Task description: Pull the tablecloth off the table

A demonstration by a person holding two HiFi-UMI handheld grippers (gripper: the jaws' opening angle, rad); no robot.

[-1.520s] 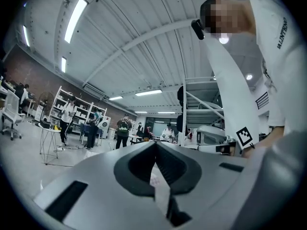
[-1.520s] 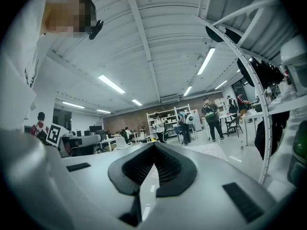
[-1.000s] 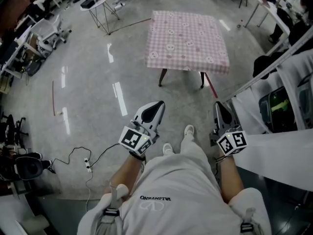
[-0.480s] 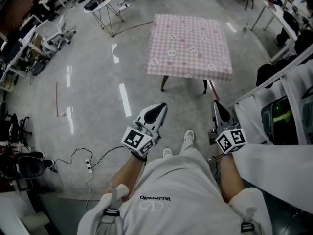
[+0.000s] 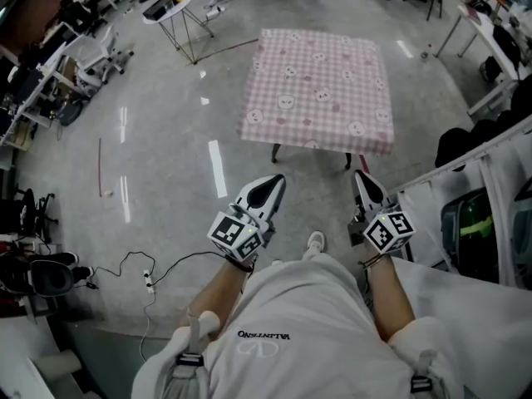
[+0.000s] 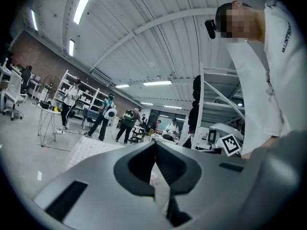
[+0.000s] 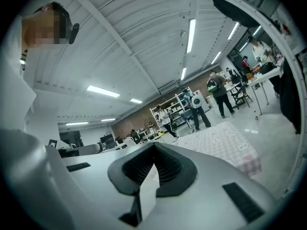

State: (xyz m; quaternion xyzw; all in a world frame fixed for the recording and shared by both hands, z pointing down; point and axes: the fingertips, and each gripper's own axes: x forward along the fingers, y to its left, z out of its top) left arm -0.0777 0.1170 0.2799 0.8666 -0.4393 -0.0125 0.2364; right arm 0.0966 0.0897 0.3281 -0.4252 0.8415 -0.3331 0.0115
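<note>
A pink checked tablecloth [image 5: 319, 86] with small animal faces covers a square table ahead of me on the grey floor; dark table legs [image 5: 275, 152] show under its near edge. The cloth also shows in the right gripper view [image 7: 225, 145] and faintly in the left gripper view [image 6: 91, 150]. My left gripper [image 5: 270, 183] is shut and empty, held short of the table's near left corner. My right gripper [image 5: 364, 180] is shut and empty too, just short of the near right corner. Neither touches the cloth.
A small round side table [image 5: 170, 7] with wire legs stands at the far left. Office chairs [image 5: 87, 52] and desks line the left side. A cable with a power strip [image 5: 150, 279] lies on the floor at my left. White equipment [image 5: 465, 223] stands close on my right. People stand beyond the table.
I have walked closer: the table has grown nearer in the head view. Both grippers have stayed shut and moved slightly forward towards the table's near edge.
</note>
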